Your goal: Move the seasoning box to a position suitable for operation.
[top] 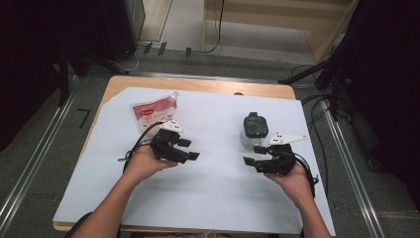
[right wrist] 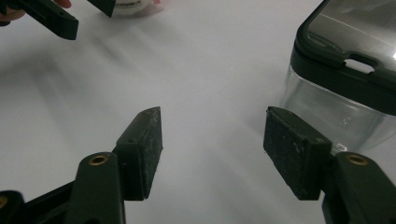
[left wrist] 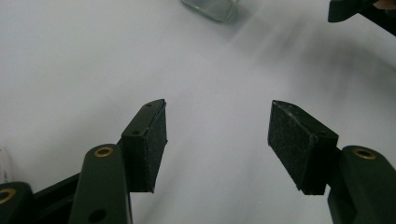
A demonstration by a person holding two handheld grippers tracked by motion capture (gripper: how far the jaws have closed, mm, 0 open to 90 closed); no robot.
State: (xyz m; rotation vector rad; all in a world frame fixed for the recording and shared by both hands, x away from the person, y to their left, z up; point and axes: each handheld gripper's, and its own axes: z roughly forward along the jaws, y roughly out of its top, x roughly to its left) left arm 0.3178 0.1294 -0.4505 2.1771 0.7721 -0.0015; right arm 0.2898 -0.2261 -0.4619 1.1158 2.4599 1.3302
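— Where's the jar (top: 254, 130)?
— Upright, dark lid up, just beyond the right gripper (top: 251, 155), whose jaws are spread, empty.
— The left gripper (top: 190, 149)?
— Spread too, near the pouch (top: 152, 111), spout pointing away-right.

black tools (top: 190, 148), brass screws, trailing cables

Empty, wide-spread gripper (left wrist: 217, 140) over white sheet (left wrist: 93, 60)

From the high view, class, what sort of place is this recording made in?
Probably a recording lab or studio, not a home: a table under a white sheet, dark stands and cables around it, and handheld grippers, left gripper, right gripper.
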